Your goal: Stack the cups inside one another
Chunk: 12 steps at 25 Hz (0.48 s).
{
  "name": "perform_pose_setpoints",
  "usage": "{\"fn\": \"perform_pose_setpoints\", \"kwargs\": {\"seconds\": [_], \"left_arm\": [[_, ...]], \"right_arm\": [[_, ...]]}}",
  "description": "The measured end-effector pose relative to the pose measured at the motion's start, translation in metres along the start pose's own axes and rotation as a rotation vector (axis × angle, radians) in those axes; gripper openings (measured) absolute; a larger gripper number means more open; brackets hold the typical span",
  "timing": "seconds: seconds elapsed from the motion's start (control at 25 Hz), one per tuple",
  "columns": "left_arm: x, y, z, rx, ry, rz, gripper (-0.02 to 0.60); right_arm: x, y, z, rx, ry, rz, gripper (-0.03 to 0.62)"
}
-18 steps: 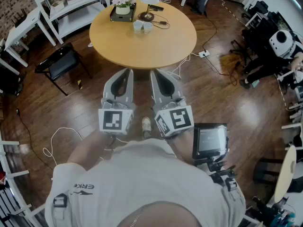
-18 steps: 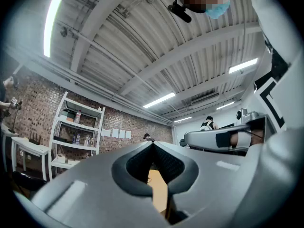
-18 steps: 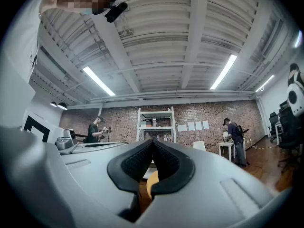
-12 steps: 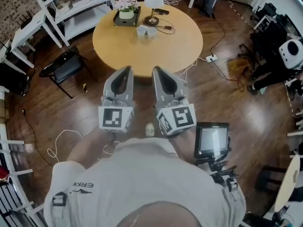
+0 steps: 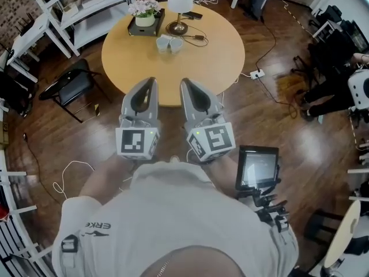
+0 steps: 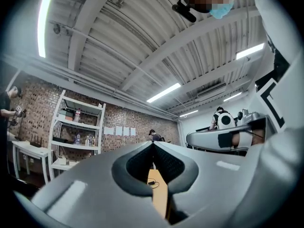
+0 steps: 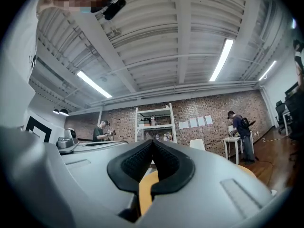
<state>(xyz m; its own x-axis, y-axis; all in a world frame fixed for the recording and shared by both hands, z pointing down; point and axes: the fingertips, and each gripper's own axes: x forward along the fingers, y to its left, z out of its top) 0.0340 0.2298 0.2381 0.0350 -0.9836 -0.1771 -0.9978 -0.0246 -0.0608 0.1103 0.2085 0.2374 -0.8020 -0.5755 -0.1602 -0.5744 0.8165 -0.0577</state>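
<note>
I hold my left tool [image 5: 148, 83] and right tool [image 5: 186, 83] side by side at the near edge of the round bench [image 5: 199, 62]. Each has its jaws pressed together with nothing between them. The two cups [image 5: 169, 43] stand side by side at my 12 o'clock, far across the bench, well apart from both tools. A lamp [image 5: 179, 2] stands at their 12 o'clock.

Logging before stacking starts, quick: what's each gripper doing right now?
Left gripper: closed, holding nothing.
Right gripper: closed, holding nothing.
</note>
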Motion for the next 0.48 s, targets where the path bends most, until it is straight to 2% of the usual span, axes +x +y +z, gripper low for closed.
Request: {"fn": "perform_pose_setpoints", "kwargs": {"seconds": [0.24, 0.48], "left_arm": [[0.038, 0.012, -0.026, -0.023, 0.058, 0.001, 0.002], [0.078, 0.033, -0.051, -0.053, 0.052, -0.029, 0.002]], "right_arm": [[0.031, -0.030, -0.022, 0.033, 0.051, -0.011, 0.014], [0.070, -0.051, -0.042, 0.038, 0.086, -0.036, 0.014]]}}
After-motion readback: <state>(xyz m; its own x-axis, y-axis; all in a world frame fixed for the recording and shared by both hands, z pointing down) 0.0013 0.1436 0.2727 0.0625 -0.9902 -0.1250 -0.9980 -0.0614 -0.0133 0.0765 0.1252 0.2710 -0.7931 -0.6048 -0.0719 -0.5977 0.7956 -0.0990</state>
